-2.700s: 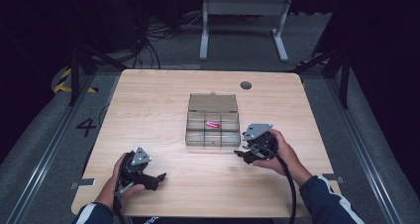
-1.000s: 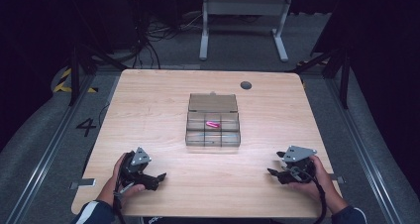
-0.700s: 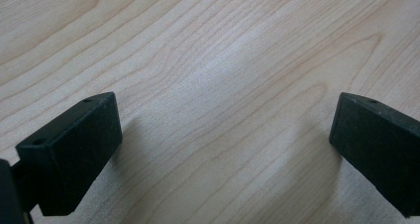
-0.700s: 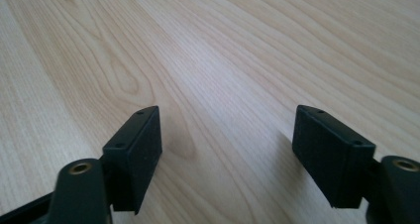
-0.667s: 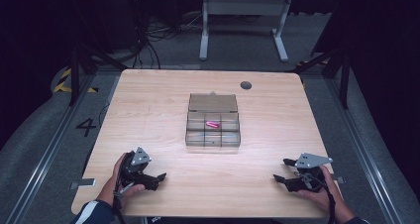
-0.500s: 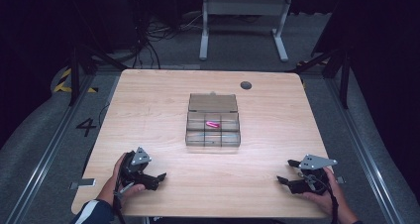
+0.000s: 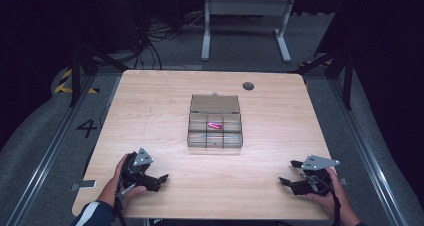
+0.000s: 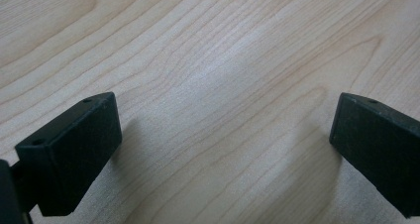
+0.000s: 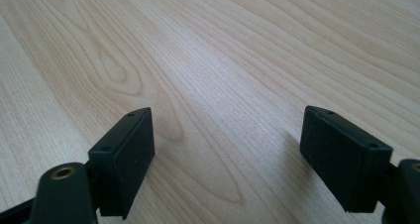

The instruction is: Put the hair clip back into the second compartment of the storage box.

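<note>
Near the surface's (image 7: 150, 101) front corners, the left tool (image 7: 150, 178) and right tool (image 7: 297, 178) rest with jaws apart and empty. At the middle, the compartment box (image 7: 215, 131) holds a pink piece (image 7: 215, 125); a hasty reach could push it away.

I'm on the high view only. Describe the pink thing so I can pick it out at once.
Start at the wooden table and find the clear compartment box at its centre, lid open toward the far side. The pink item lies in the middle cell of the box's far row. It is the only brightly coloured thing there; the neighbouring cells look clear or hold nothing I can make out.
</note>
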A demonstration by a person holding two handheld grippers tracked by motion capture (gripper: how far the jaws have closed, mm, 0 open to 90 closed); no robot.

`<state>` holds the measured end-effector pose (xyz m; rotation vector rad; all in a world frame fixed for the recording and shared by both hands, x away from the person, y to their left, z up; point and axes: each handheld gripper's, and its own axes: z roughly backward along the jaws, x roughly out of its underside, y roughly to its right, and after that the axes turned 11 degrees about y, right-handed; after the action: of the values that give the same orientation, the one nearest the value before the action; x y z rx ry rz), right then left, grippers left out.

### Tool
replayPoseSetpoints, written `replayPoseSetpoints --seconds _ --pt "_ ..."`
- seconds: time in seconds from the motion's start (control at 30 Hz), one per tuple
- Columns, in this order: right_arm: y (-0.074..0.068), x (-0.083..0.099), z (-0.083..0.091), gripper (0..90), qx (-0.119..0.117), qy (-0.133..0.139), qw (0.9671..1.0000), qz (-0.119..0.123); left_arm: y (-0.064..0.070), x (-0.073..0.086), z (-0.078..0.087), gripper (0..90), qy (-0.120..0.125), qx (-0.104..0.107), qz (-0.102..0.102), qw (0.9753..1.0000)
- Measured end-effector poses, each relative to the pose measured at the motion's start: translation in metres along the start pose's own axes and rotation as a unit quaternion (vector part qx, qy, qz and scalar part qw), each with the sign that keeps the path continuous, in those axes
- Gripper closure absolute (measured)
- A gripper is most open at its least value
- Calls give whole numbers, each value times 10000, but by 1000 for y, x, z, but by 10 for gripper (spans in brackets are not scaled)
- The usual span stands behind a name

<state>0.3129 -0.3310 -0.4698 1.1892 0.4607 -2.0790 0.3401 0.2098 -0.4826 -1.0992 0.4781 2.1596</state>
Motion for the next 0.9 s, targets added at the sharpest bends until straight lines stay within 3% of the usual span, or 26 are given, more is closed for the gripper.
replayPoseSetpoints --seconds 0.9 --pt "0 0 0 211 26 -4 10000 -11 0 -1 -2 1 -11 21 -3 10000"
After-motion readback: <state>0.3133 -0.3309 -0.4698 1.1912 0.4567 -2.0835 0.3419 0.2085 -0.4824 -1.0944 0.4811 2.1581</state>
